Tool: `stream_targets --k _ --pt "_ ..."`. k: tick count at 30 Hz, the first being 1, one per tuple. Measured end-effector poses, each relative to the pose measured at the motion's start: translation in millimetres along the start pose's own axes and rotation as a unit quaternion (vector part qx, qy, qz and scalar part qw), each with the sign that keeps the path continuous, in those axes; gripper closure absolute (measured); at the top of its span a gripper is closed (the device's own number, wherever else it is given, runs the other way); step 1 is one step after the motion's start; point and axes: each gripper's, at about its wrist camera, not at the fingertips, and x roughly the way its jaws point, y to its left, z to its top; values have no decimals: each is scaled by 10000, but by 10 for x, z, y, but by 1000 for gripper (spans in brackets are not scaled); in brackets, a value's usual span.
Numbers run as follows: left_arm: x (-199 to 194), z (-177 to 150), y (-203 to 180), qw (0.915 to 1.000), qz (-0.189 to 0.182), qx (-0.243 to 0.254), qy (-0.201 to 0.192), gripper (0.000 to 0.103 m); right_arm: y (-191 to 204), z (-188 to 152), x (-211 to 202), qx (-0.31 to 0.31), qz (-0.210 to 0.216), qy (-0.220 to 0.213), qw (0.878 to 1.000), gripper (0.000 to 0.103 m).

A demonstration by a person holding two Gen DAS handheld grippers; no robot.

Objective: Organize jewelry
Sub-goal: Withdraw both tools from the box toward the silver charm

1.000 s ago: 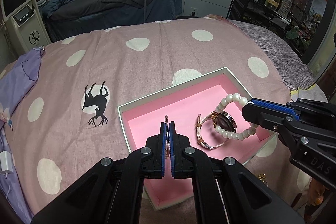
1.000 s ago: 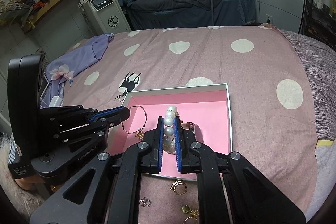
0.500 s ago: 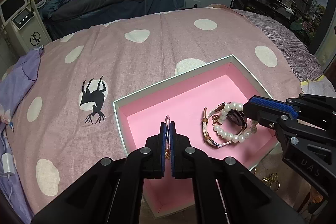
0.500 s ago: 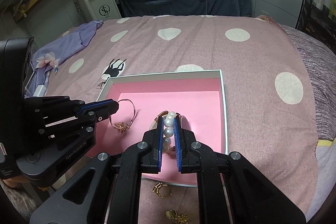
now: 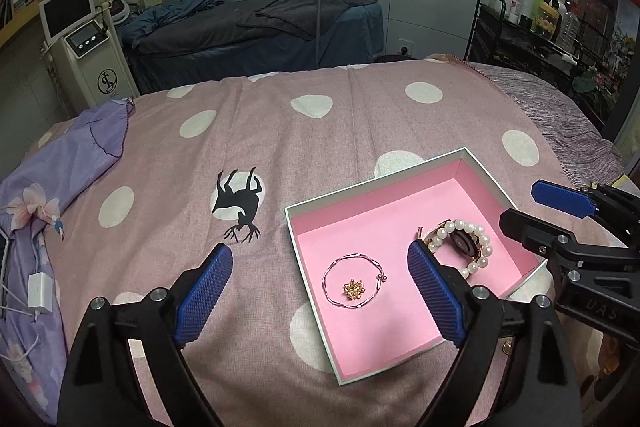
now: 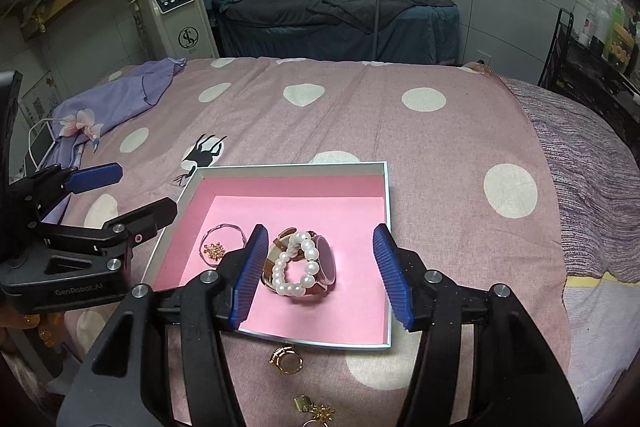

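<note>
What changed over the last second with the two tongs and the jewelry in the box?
Both tongs opened. The left tongs let go of the thin bangle, now flat on the pink lining; the right tongs released the pearl bracelet, now draped on the watch. The box stayed put.

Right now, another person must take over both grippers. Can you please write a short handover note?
Left gripper: open, holding nothing.
Right gripper: open, holding nothing, over the box.
In the pink-lined box: thin chain bracelet with a gold charm, lying flat; pearl bracelet resting on the watch.
Done: these three pieces are in the box.
Left: gold ring and gold pieces still lie on the bedspread, at the near side of the box.
</note>
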Motion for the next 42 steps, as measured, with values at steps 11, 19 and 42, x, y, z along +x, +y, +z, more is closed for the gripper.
stream_targets --k 11,19,42 --pt "-322 -323 -272 9982 -526 236 138 7 -99 -339 -327 271 156 169 9994 42" --pt "-394 -652 -518 9944 -832 543 351 7 -178 -717 -384 393 222 579 9973 42" --pt "-232 -1228 -652 9889 -1072 493 904 26 -257 -1258 -505 328 164 804 9961 49"
